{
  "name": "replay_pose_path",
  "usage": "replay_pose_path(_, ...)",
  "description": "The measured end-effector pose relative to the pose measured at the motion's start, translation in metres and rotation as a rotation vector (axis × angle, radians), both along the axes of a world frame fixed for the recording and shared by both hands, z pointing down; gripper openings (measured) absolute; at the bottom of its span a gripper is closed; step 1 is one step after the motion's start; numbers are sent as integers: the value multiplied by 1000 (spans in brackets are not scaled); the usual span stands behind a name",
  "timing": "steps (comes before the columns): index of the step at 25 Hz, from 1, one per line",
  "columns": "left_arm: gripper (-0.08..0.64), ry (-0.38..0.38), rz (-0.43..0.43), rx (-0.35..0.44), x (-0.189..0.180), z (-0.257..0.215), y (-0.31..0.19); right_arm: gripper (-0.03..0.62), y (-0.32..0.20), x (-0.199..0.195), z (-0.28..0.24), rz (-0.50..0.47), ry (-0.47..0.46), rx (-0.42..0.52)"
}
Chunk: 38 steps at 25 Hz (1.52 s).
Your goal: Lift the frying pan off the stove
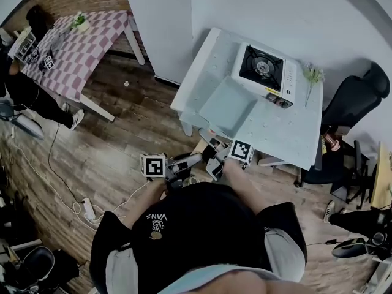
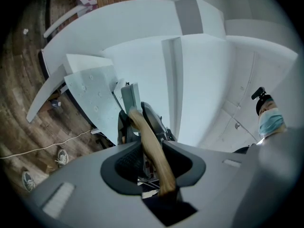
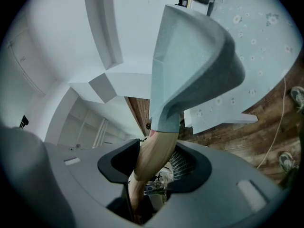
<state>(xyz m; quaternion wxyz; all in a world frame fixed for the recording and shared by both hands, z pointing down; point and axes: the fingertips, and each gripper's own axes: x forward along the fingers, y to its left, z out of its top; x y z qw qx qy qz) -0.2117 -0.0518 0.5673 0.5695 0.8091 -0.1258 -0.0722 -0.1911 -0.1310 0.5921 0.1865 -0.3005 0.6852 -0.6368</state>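
The frying pan (image 1: 228, 106) is square and pale teal with a wooden handle. It hangs in the air in front of the white portable stove (image 1: 264, 72), whose black burner is bare. Both grippers hold the handle. My left gripper (image 1: 197, 159) is shut on the wooden handle (image 2: 152, 146), which runs up between its jaws. My right gripper (image 1: 215, 147) is shut on the same handle (image 3: 154, 156), closer to the pan's body. In the right gripper view the pan (image 3: 194, 65) fills the frame above the jaws, with the dotted tabletop (image 3: 256, 56) behind it.
The stove sits at the far right of a white table (image 1: 288, 133), with a flower stem (image 1: 312, 75) beside it. A black office chair (image 1: 358, 97) stands to the right. A checkered table (image 1: 79, 41) and a person (image 1: 24, 84) are at far left. A power strip (image 1: 89, 208) lies on the wooden floor.
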Motion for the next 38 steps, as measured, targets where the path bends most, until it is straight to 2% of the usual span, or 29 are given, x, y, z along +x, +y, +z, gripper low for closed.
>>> replay_pose_path(4, 127, 18, -31, 3, -12, -4, 11, 183, 10, -16, 0, -39, 14, 1)
replay_pose_path(17, 128, 21, -125, 5, -37, -2, 31, 184, 26, -56, -8, -135, -54, 44)
replay_pose_path(20, 128, 19, -134, -3, -40, -2, 33, 184, 29, -58, -5, -143, -28, 26)
replay_pose_path(26, 128, 24, -141, 5, -36, -2, 35, 184, 28, -58, -6, -152, -65, 49)
replay_pose_path(31, 129, 7, -141, 14, -33, -2, 33, 184, 31, -49, -1, -144, 0, -5)
replay_pose_path(36, 129, 8, -130, 17, -29, -3, 33, 184, 31, -44, -1, -133, 6, -8)
replay_pose_path(38, 129, 10, -131, 11, -26, -3, 32, 184, 28, -43, -4, -134, -22, 16)
